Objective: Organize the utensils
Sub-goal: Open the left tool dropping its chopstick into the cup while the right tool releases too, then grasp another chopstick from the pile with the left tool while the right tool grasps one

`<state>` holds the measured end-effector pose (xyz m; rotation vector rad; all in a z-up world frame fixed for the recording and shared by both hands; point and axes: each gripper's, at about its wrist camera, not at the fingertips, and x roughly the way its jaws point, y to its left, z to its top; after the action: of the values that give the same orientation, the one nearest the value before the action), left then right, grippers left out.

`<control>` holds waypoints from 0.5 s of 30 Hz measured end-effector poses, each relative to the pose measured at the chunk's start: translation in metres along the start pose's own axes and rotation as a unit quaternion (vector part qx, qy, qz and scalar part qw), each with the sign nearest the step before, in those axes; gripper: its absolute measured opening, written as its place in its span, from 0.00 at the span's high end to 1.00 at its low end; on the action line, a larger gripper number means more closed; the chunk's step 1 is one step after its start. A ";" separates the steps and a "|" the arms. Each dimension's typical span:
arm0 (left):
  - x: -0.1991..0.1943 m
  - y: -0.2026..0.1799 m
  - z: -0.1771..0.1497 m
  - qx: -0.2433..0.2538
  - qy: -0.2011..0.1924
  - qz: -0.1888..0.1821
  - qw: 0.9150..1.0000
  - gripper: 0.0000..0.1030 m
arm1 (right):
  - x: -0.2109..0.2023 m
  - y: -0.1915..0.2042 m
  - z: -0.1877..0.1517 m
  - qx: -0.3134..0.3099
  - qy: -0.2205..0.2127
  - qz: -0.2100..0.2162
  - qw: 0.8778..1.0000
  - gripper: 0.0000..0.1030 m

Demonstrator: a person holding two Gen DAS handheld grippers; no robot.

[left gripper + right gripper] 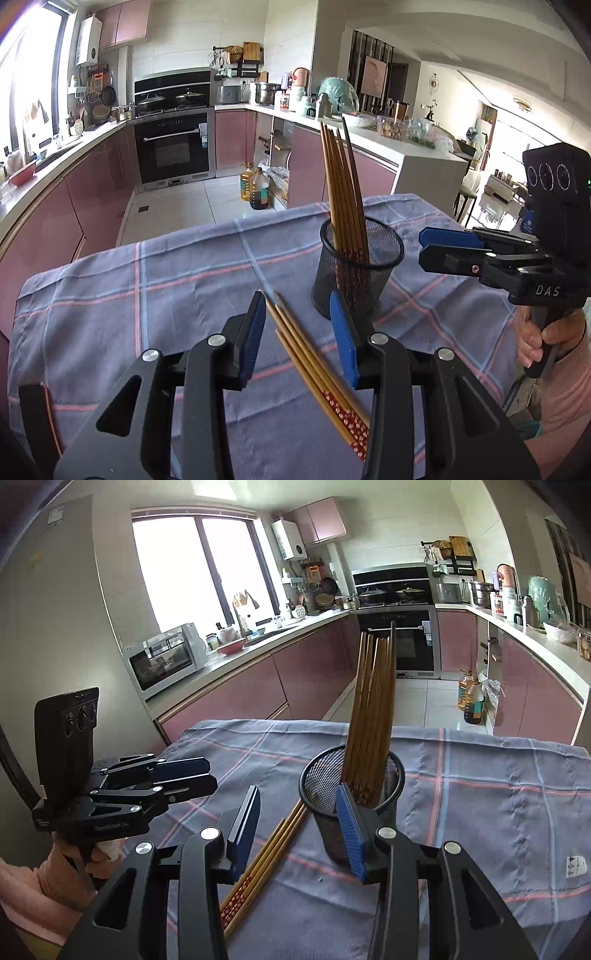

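A black mesh cup [354,275] stands on the checked cloth and holds several brown chopsticks [341,184] upright. Three more chopsticks [314,365] with red patterned ends lie flat on the cloth in front of the cup. My left gripper [297,332] is open and empty, its fingers either side of the lying chopsticks, above them. My right gripper [297,819] is open and empty, close to the cup [351,794], with the lying chopsticks [266,856] below it. In the left wrist view the right gripper [423,245] shows side-on to the right of the cup. The left gripper [210,775] shows at the left.
The blue-grey checked cloth [166,295] covers a small table whose far edge drops to the tiled kitchen floor [177,210]. Oil bottles [256,186] stand on the floor beyond. Pink cabinets and an oven [173,147] line the back.
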<state>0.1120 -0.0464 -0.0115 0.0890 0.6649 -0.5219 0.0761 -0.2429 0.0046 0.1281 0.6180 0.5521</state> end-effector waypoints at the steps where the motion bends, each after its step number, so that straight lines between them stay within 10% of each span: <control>1: 0.001 0.000 -0.007 0.000 0.008 -0.002 1.000 0.65 | 0.004 0.002 -0.006 0.001 0.009 0.004 1.000 0.60; 15: 0.028 -0.016 -0.092 -0.019 0.110 -0.034 0.993 0.62 | 0.055 0.018 -0.061 0.025 0.102 0.021 0.994 0.60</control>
<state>0.0707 -0.0499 -0.1002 0.0893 0.8955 -0.5697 0.0701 -0.2020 -0.0680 0.1334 0.8309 0.5941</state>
